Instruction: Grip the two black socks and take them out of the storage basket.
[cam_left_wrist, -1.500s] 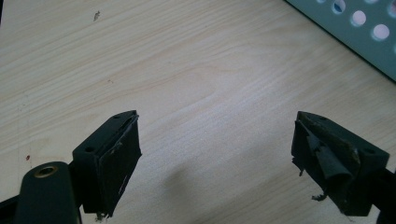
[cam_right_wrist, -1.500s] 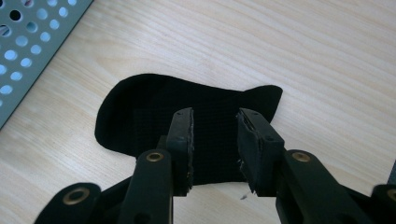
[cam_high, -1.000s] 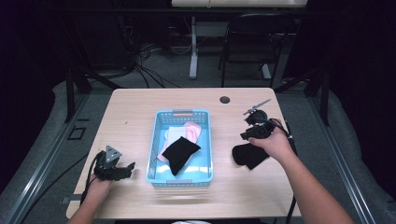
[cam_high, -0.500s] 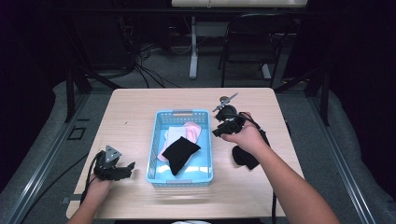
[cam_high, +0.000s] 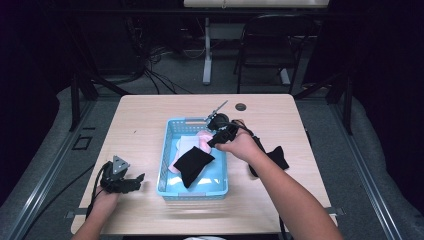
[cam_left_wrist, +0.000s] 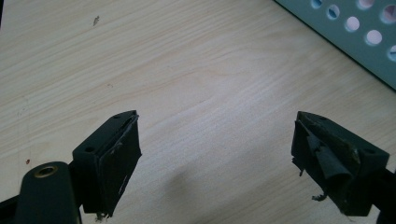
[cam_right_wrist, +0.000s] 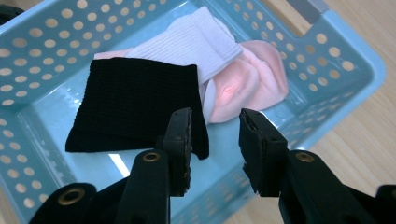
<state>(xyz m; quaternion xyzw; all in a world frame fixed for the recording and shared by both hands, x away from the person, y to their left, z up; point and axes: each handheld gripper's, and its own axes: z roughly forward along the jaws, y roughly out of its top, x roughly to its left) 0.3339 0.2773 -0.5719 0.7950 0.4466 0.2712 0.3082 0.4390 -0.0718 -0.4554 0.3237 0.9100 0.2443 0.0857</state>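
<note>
So the right claw (cam_high: 216, 140) is hovering over the far right part of the blue basket (cam_high: 165, 165), jaws a little apart with nothing between them. In the right gripper view you look straight down into the basket: a black sock (cam_right_wrist: 135, 105) lies flat on the basket floor, with a white sock (cam_right_wrist: 191, 44) overlapping its top edge and a pink sock (cam_right_wrist: 247, 84) bunched up right beside the white one, touching it. Another black piece of cloth (cam_high: 272, 157) sits on the desk (cam_high: 140, 120) just right of the basket, partly hidden by the person's right forearm. The left claw (cam_high: 132, 181) rests low over the desk near the front left corner, just left of the basket, jaws wide apart and empty, bare wood between them in the left gripper view.
</note>
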